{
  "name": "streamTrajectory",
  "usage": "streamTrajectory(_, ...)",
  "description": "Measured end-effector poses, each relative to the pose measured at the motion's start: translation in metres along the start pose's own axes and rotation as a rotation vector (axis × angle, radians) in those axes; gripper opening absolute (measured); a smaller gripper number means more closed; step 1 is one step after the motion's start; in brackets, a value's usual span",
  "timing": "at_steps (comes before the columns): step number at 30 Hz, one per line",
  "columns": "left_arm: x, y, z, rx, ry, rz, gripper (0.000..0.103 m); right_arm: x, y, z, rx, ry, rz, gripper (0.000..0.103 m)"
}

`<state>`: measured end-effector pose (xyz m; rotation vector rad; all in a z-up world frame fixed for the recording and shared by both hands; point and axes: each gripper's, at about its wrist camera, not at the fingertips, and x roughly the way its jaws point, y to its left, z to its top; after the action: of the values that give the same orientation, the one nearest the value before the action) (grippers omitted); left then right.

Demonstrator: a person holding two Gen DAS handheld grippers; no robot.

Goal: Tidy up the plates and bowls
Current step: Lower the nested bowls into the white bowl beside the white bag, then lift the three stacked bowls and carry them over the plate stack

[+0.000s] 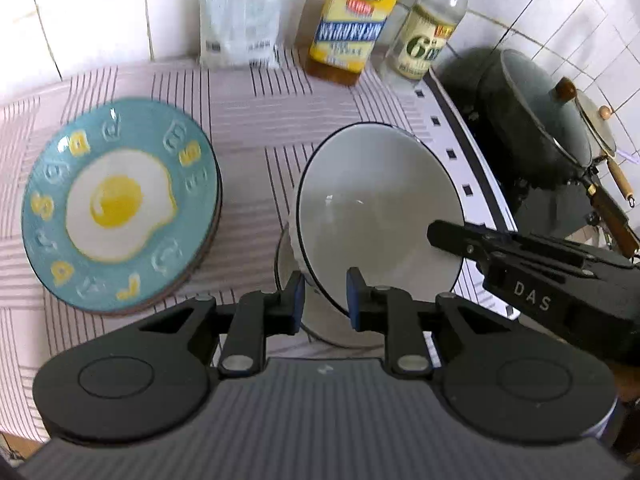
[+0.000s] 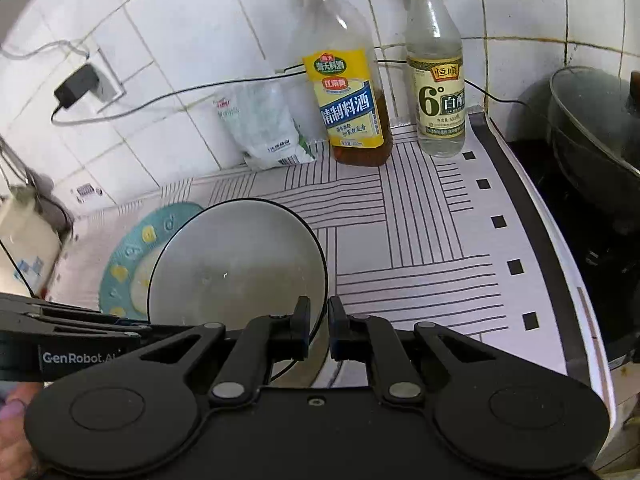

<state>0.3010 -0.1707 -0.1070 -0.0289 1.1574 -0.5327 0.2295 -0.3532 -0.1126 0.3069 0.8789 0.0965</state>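
So this looks like roughly the halfway mark to me. Nearest the cameras, both grippers are on the same white ceramic bowl with the thin dark rim (image 1: 376, 208): the left gripper (image 1: 323, 300) has its blue pads either side of the near rim, jaws closed down to a narrow gap with the wall of the bowl pinched between them, and the right gripper (image 2: 319, 330) has its jaws practically shut on the rim at the bowl's right edge. The bowl is tipped up, not flat; its mouth faces back toward the cameras and a bit upward, so its axis leans well off vertical, with the base pointing away and down. Under it, just below the left jaws, there's the pale curved edge of something else (image 1: 288, 312) that could be a second bowl, but I honestly can't tell. My guess is the held bowl gets nested or stacked somewhere, and that part is not yet done. To the left, a little farther off, the teal round plates with the fried-egg print (image 1: 120, 204) already sit in a neat stack on the striped pink-and-white table cover (image 1: 256, 120), so the plates look sorted. Farther back along the tiled wall: a clear plastic bag (image 1: 240, 20), a yellow-labelled cooking wine bottle (image 2: 348, 92) and a clear vinegar bottle (image 2: 438, 80), with a dark lidded wok (image 1: 536, 120) off to the far right.
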Motion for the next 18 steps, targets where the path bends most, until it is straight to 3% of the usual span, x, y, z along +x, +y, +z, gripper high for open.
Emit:
streamTrajectory(4,0.002,-0.001,-0.005,-0.003,0.028,-0.002,0.021,0.001,0.006,-0.005,-0.059,-0.011,-0.026,0.011)
streamTrajectory(8,0.011,-0.011,-0.008,0.037,0.099,0.038,0.022,0.004,0.022,-0.015,-0.154,-0.026,-0.111,0.009)
streamTrajectory(12,0.011,-0.01,-0.008,0.026,0.089,0.057,0.022,0.011,0.029,-0.022,-0.211,-0.027,-0.174,0.01)
streamTrajectory(18,0.012,-0.005,-0.014,0.047,0.082,0.04,0.025,0.013,0.034,-0.031,-0.267,-0.063,-0.198,0.012)
